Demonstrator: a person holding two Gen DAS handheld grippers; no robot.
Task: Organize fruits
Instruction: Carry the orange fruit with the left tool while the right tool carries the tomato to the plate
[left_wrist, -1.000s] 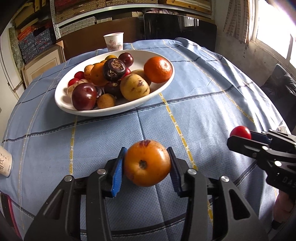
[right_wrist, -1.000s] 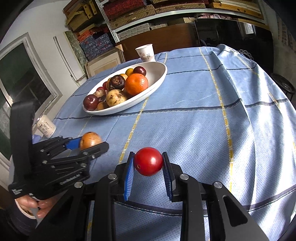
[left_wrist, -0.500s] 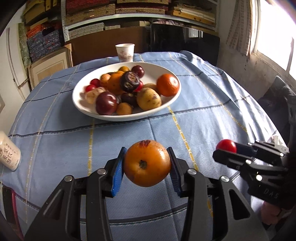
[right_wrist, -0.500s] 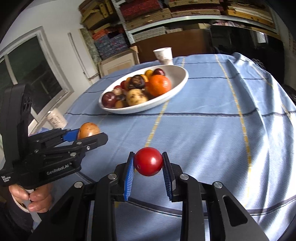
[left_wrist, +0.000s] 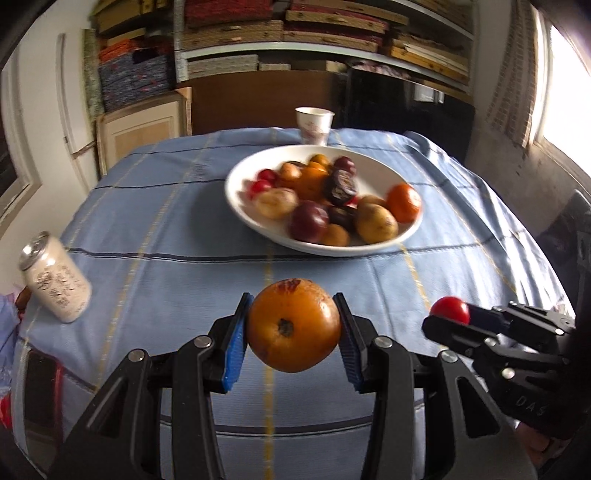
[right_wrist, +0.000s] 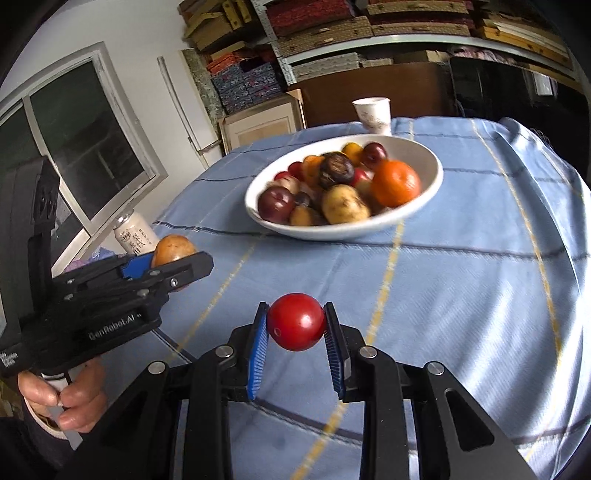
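Left hand (right_wrist: 62, 391): low at the near left, gripping the handle.
Left gripper (left_wrist: 293, 332): pads clamp the orange fruit (left_wrist: 293, 325) above the cloth.
Right gripper (right_wrist: 296, 325): narrow, pinching the red fruit (right_wrist: 296, 321).
Bowl (right_wrist: 424, 199): far, full of fruit.
Tablecloth (right_wrist: 461, 295): bare between grippers and bowl.

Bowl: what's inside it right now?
The bowl holds piled fruit: an orange, a yellowish one, dark red ones, some smaller. Anything under the pile is hidden.
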